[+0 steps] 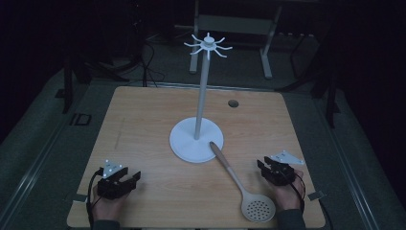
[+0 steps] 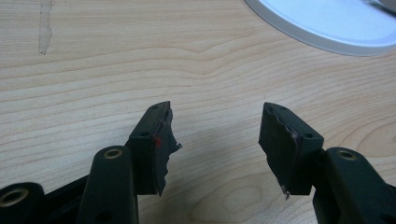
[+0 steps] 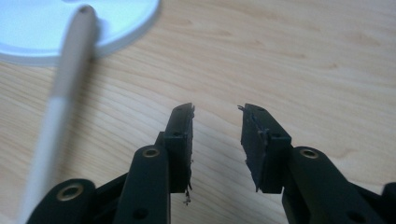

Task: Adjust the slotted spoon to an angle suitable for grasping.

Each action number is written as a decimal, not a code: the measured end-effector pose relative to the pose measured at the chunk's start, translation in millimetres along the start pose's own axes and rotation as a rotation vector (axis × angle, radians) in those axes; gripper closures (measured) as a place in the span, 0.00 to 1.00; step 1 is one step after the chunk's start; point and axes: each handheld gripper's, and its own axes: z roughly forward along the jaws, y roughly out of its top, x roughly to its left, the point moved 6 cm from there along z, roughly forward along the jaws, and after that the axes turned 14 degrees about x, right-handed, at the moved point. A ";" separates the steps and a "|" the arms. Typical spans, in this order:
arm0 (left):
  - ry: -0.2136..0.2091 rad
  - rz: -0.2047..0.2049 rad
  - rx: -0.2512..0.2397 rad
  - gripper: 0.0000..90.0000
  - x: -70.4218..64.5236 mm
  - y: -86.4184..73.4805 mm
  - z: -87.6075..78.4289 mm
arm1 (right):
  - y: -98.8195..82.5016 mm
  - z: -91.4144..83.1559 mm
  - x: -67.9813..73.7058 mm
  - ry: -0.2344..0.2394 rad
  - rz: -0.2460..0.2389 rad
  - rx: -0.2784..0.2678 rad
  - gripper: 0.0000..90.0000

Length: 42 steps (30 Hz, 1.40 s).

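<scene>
A wooden bench [image 1: 143,124] holds two things: one white hook stand [image 1: 196,139] and one slotted spoon [image 1: 242,184]. The stand has a round flat base near the middle of the bench, a single tall pole, and a crown of curved hooks [image 1: 208,46] at the top, all empty. The spoon lies flat to the right of the base, its handle tip resting on the base's rim and its round perforated bowl near the front edge of the bench. A small dark round hole [image 1: 233,103] sits in the bench behind the stand.

Two hands come in from the front edge, each with one black gripper. The left gripper [image 1: 125,178] rests low at the front left corner, well apart from the stand, its jaws wide with bare wood between them. The right gripper [image 1: 262,165] sits at the front right, just beside the spoon's handle and to its right, pointing towards the stand; its jaws stand at a narrower gap and hold nothing. In the right gripper view the handle runs along the left, outside the jaws. Nothing lies between the right gripper and the spoon.
</scene>
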 end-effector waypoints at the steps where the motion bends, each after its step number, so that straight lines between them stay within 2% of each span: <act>1: 0.000 0.000 0.000 0.50 0.0 0.0 0.0 | 0.0 0.0 0.0 0.000 0.000 0.000 0.71; 3: -0.001 -0.001 -0.002 0.49 0.1 0.1 -0.2 | 3.1 -4.2 3.7 -0.006 -0.006 -0.004 0.71; 5: 0.000 -0.001 0.000 0.49 -0.1 0.2 0.1 | 7.0 -9.3 8.7 0.013 -0.025 -0.001 0.71; 7: 0.000 0.000 -0.001 0.49 -0.4 0.2 0.2 | 9.6 -12.8 10.9 0.012 -0.029 0.005 0.68; 15: -0.001 -0.018 -0.011 0.49 1.8 -0.7 -1.5 | 20.6 -25.6 14.8 0.014 -0.037 0.027 0.66; 18: 0.000 -0.017 -0.011 0.50 1.5 -0.6 -1.3 | 22.4 -27.8 15.4 0.018 -0.053 0.029 0.69; 19: 0.000 -0.014 -0.010 0.50 1.2 -0.5 -1.1 | 25.0 -29.6 16.3 0.008 -0.085 0.039 0.71; 21: 0.001 -0.014 -0.010 0.50 1.0 -0.4 -1.0 | 26.9 -31.2 17.2 0.008 -0.094 0.042 0.75; 28: 0.001 -0.014 -0.012 0.50 1.0 -0.3 -1.3 | 35.9 -35.3 23.8 -0.020 -0.137 0.036 0.73; 36: -0.001 -0.017 -0.014 0.50 1.3 -0.2 -1.6 | 47.0 -35.6 32.5 0.000 -0.136 0.052 0.69; 39: -0.002 -0.018 -0.015 0.50 1.3 -0.1 -1.6 | 51.5 -36.8 35.7 -0.007 -0.145 0.054 0.64; 42: -0.002 -0.018 -0.014 0.50 1.3 -0.1 -1.6 | 53.0 -36.9 36.4 -0.010 -0.148 0.056 0.64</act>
